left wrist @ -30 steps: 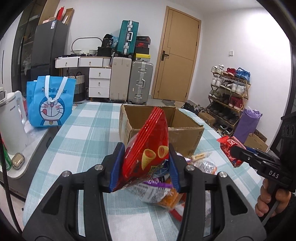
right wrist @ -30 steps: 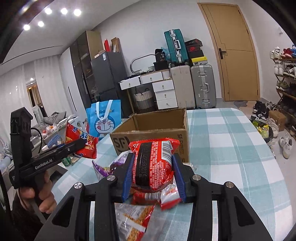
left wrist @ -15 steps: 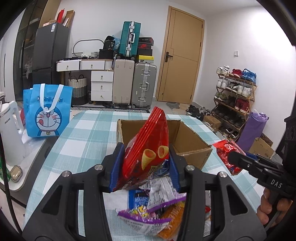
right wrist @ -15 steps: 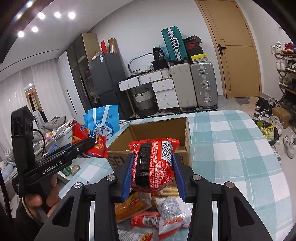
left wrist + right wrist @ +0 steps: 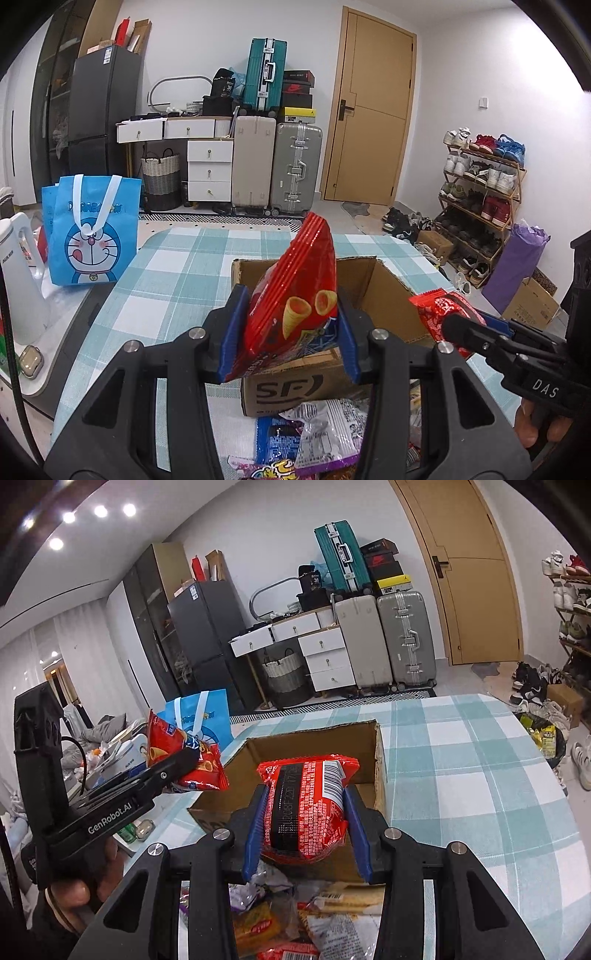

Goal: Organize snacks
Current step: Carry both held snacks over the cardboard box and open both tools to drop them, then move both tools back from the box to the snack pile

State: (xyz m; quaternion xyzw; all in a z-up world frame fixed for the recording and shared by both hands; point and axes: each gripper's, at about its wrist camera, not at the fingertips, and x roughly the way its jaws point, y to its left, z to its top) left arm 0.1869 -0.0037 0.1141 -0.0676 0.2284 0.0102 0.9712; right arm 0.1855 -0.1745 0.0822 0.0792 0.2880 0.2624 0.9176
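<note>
My left gripper (image 5: 290,332) is shut on a red bag of cone-shaped crisps (image 5: 295,299), held upright just before the open cardboard box (image 5: 384,284). My right gripper (image 5: 304,827) is shut on a red noodle packet (image 5: 308,805) with a barcode, over the near wall of the same box (image 5: 317,738). Each view shows the other gripper: the right one (image 5: 458,325) at the right edge with its red packet (image 5: 439,310), the left one (image 5: 188,760) at the left with its crisp bag (image 5: 177,749). A heap of loose snack packets (image 5: 317,439) lies below both grippers.
The table has a teal checked cloth (image 5: 177,273). A blue cartoon tote bag (image 5: 90,229) and a white kettle (image 5: 20,280) stand to the left. Suitcases (image 5: 273,162), drawers, a door and a shoe rack (image 5: 480,184) line the room beyond.
Both grippers have moved forward and a little up toward the box with their packets still held. The snack heap has slid down in both views and the box looms closer.
</note>
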